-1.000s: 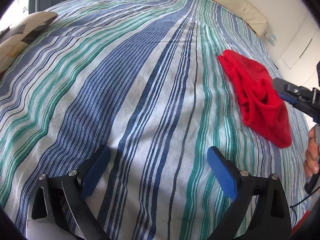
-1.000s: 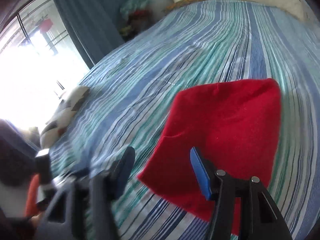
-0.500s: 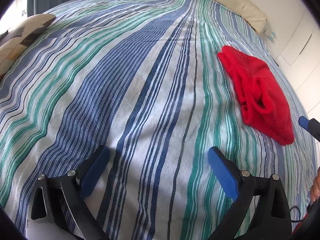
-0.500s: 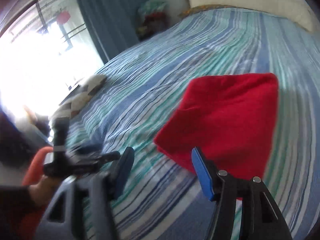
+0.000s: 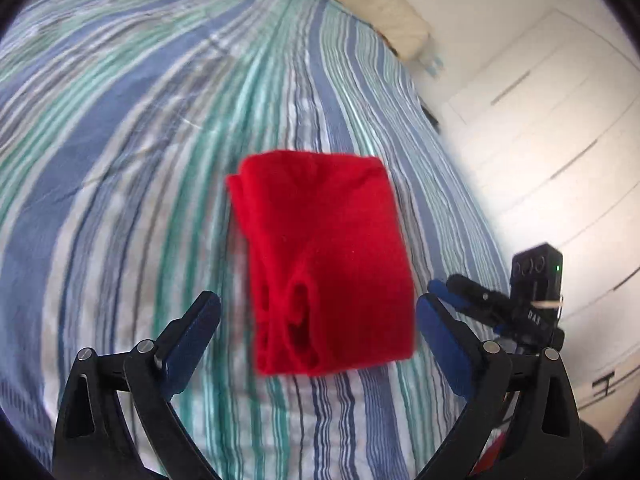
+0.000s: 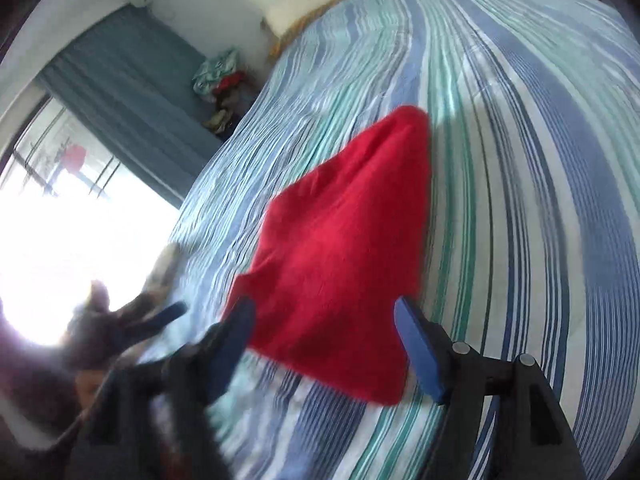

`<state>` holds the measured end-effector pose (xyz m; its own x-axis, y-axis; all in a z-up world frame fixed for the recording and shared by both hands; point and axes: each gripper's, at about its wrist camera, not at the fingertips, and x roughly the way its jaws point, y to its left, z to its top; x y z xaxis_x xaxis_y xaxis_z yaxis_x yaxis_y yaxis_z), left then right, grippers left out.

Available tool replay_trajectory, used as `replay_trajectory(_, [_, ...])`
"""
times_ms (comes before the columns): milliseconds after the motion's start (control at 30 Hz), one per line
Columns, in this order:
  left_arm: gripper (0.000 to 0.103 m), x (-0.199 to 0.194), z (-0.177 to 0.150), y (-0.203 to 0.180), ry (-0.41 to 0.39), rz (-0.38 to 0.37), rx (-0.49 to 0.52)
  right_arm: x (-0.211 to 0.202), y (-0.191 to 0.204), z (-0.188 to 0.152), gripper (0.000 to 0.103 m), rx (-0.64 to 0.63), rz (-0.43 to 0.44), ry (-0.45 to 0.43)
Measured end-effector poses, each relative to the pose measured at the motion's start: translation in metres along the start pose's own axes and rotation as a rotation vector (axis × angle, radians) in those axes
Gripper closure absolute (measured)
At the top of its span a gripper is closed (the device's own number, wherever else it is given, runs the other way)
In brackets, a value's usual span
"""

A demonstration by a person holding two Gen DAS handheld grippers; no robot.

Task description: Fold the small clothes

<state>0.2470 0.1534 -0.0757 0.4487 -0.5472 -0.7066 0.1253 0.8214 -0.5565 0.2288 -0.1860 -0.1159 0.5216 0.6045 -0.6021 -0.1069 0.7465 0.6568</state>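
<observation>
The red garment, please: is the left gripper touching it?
Apart. In the left wrist view the left gripper stands open, with striped bedspread showing between each jaw and the red garment.

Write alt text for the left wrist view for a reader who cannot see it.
A folded red garment lies flat on a blue, green and white striped bedspread, just ahead of the left gripper, whose blue-padded jaws stand open and empty. The right gripper reaches in from the right edge, with white cupboard doors behind.
</observation>
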Motion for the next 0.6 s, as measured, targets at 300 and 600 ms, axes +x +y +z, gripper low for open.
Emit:
replay_trajectory(300, [0.052,0.077,0.010,0.027,0.124,0.032,-0.071,0.088,-0.053,0.013,0.037,0.215,0.099,0.108])
replay_trajectory(600, [0.084,0.016,0.049,-0.021,0.010,-0.042,-0.001,0.057,0.012,0.049,0.068,0.075,0.022,-0.004])
